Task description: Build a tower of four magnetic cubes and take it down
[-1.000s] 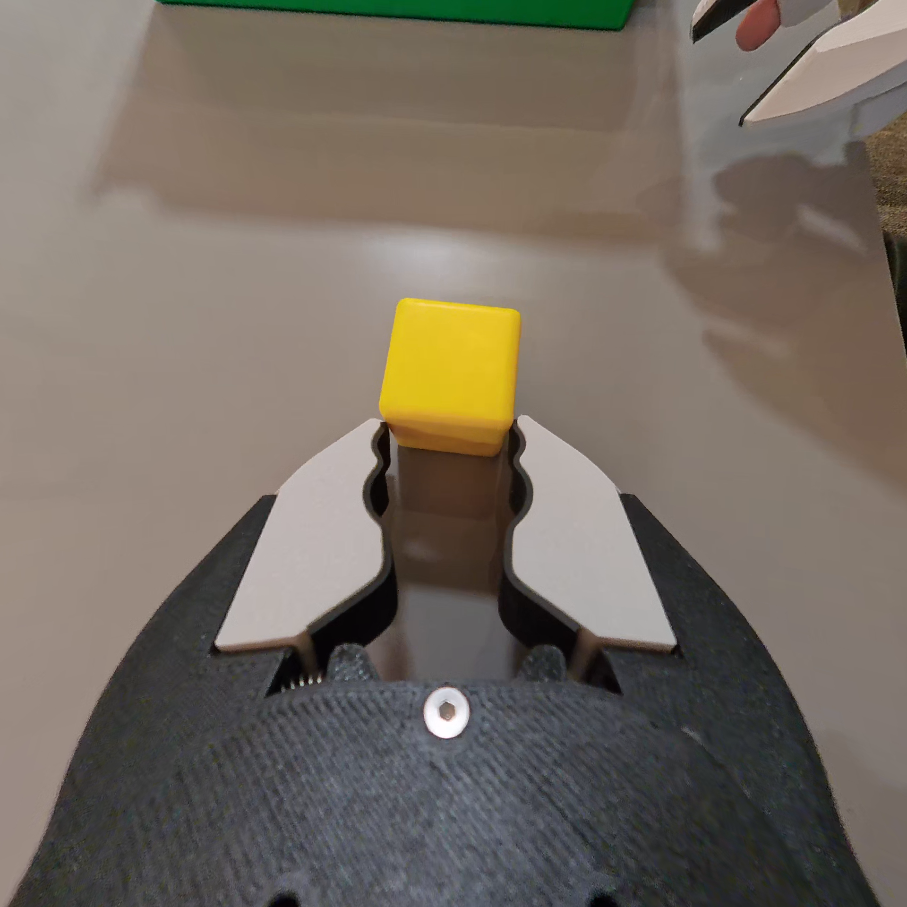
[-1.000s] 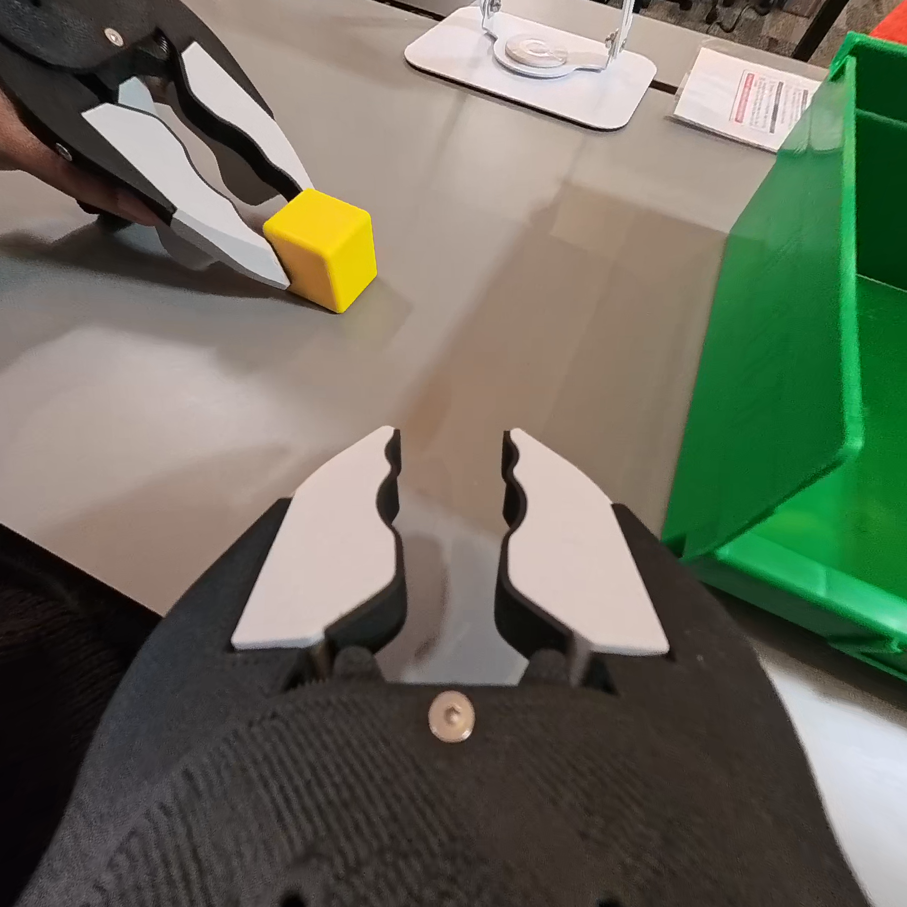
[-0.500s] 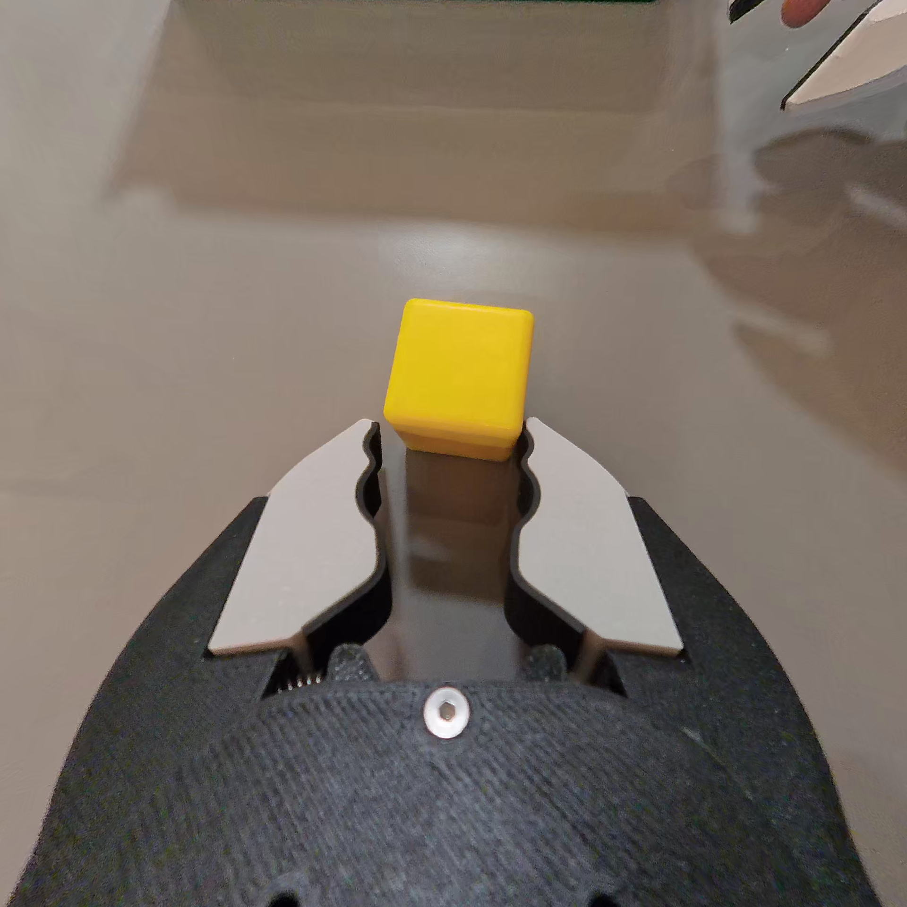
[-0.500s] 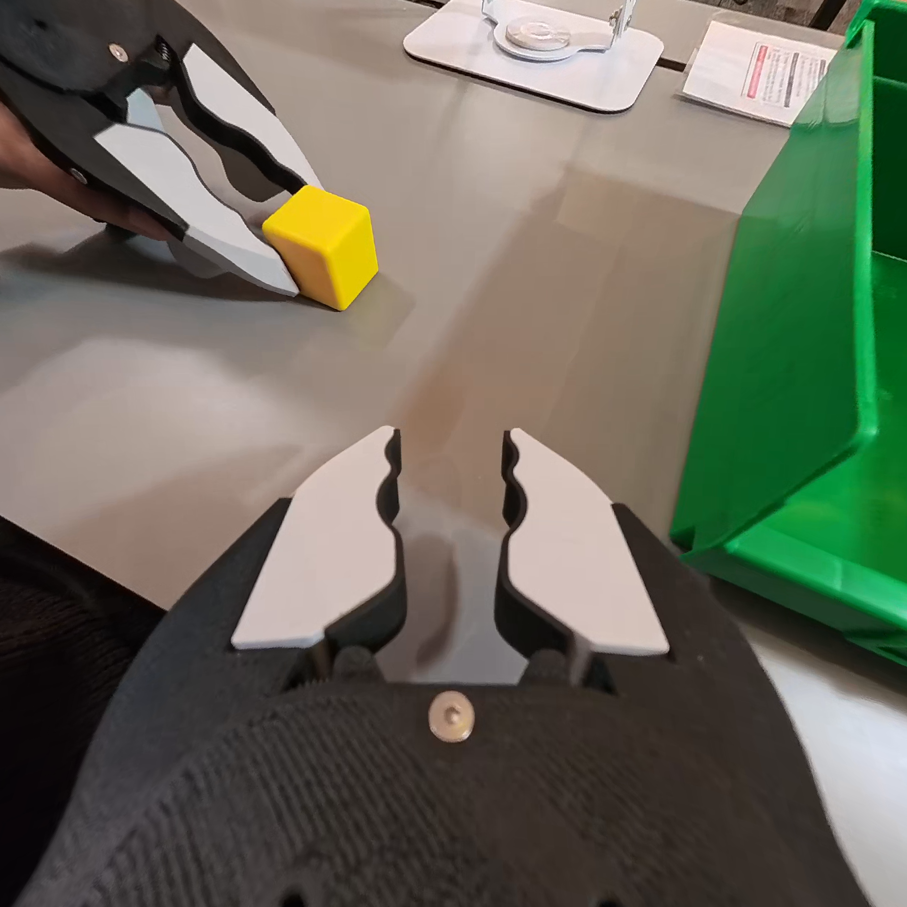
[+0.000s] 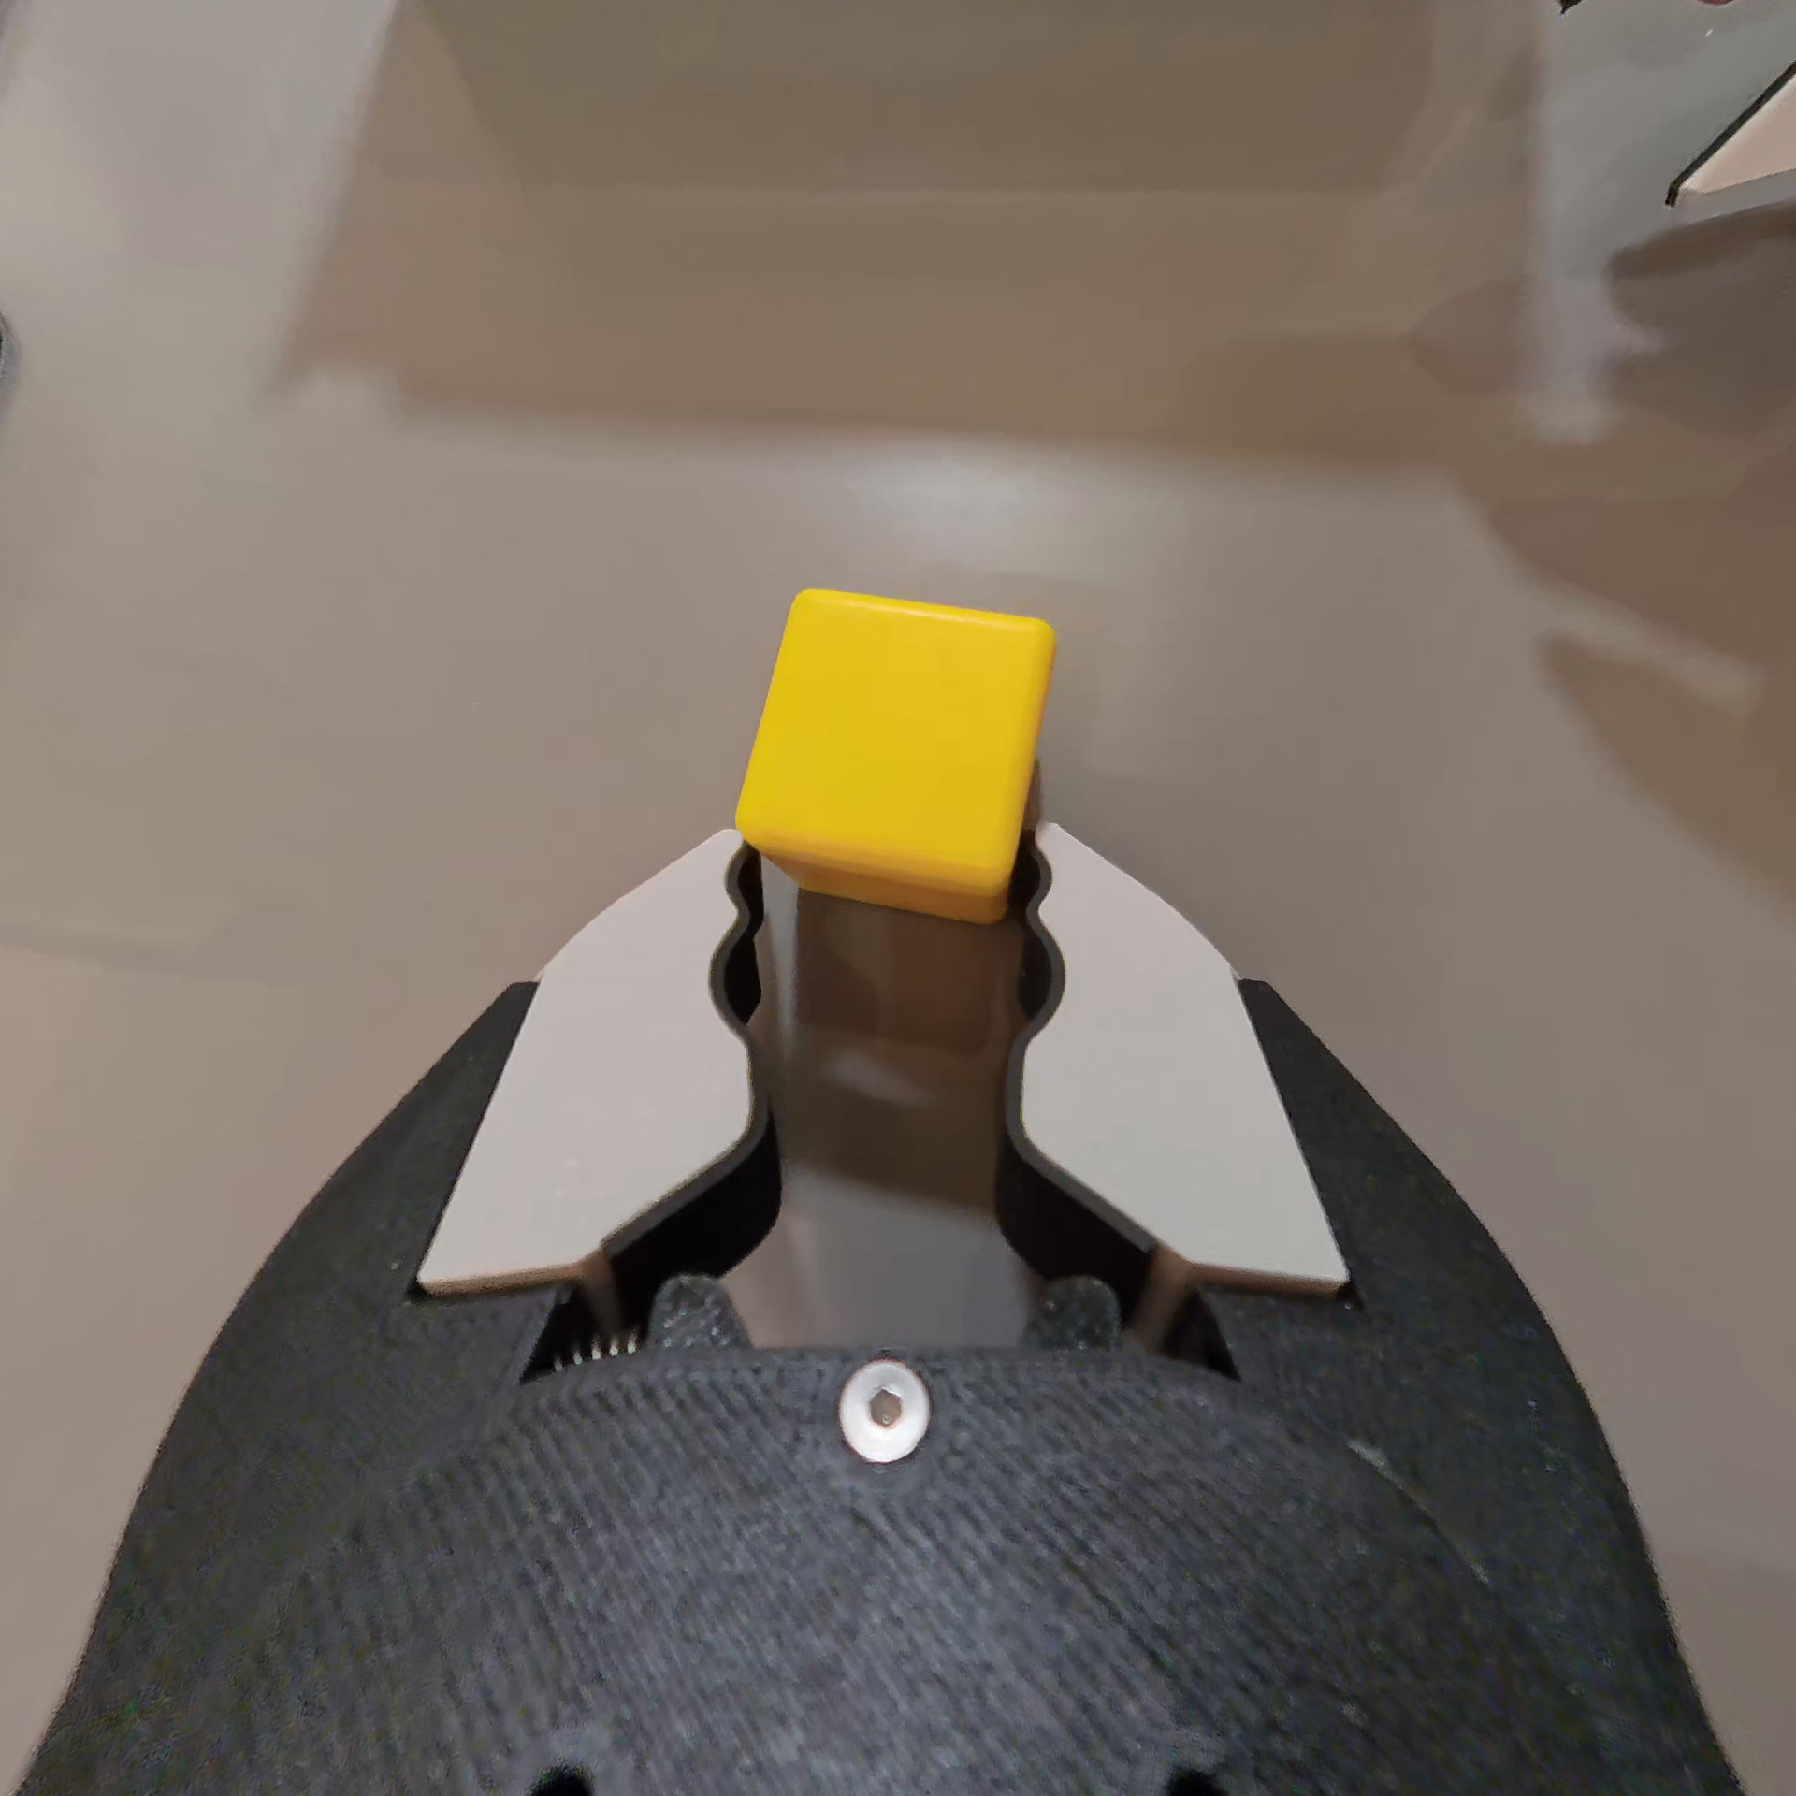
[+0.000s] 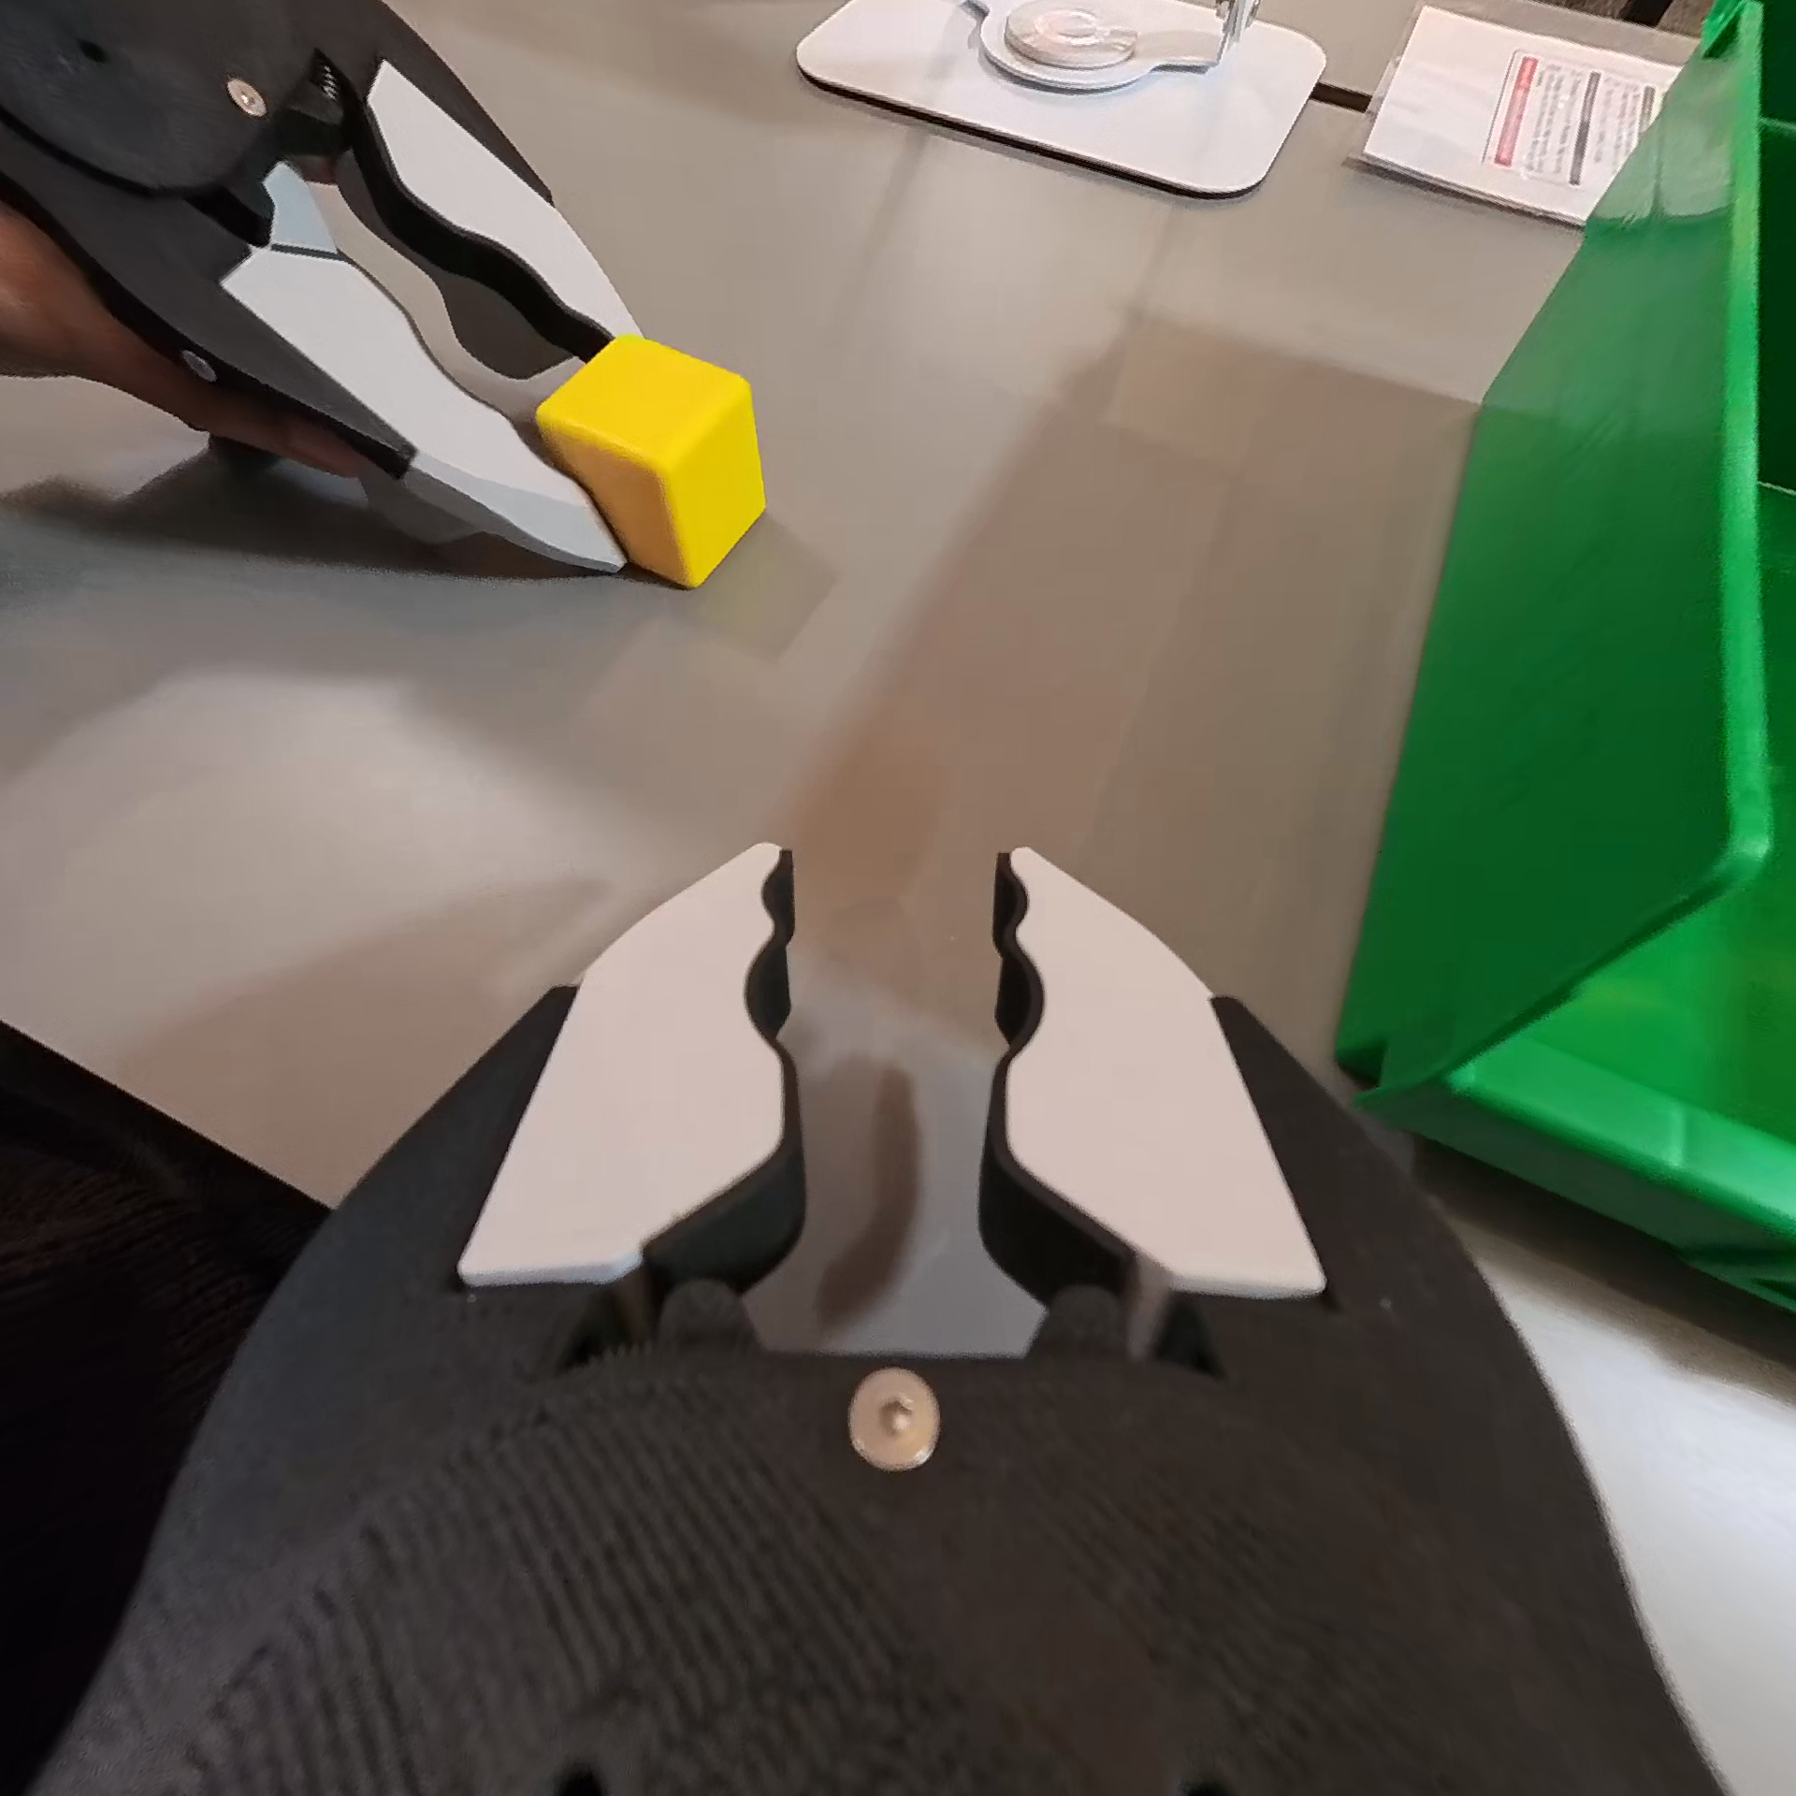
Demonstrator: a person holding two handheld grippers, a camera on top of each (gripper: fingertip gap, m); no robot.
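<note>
Left hand-held gripper, own view: fingertips pinch the near end of a yellow cube, one tip on each side. The cube juts forward past the tips and sits slightly askew. Glossy grey counter lies beneath and ahead. One finger of the other tool shows far ahead to the right.

Right hand-held gripper, own view: fingers spread, nothing between them, hovering above the counter's near edge. Ahead to the left, well apart, is the cube in the left tool's tips; it is tilted, with its lower far edge seemingly touching the counter. A hand grips that tool. A green bin stands just to the right. Far ahead are a white base plate and a printed sheet.
</note>
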